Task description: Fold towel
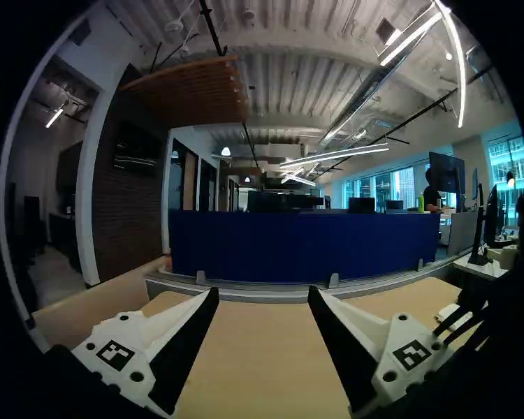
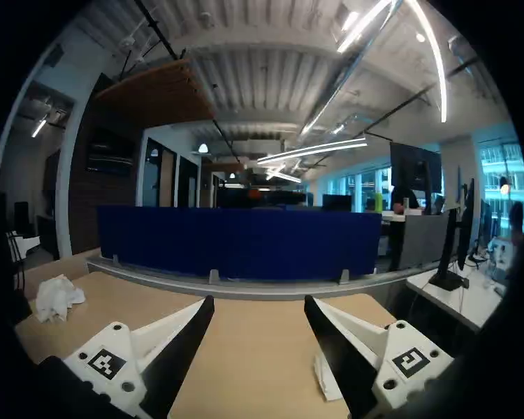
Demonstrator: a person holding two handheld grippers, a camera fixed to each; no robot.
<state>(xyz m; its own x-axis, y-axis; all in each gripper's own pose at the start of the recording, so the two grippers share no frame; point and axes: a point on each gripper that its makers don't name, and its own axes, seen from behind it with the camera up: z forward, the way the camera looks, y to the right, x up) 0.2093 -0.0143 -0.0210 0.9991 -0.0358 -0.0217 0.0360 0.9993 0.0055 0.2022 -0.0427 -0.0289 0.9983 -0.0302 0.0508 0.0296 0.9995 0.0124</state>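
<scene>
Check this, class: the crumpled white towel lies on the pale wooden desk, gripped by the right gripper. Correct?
Not gripped. The right gripper view shows the crumpled white towel lying on the pale wooden desk, apart from the right gripper, whose jaws stand open.

Open-plan office: blue desk divider [image 1: 297,244], monitors [image 1: 445,173], strip lights [image 1: 339,154].

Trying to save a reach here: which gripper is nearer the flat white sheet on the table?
Right. The sheet lies beside a finger of the right gripper, partly hidden by it. From the left gripper, what seems the same sheet lies far off to its right.
</scene>
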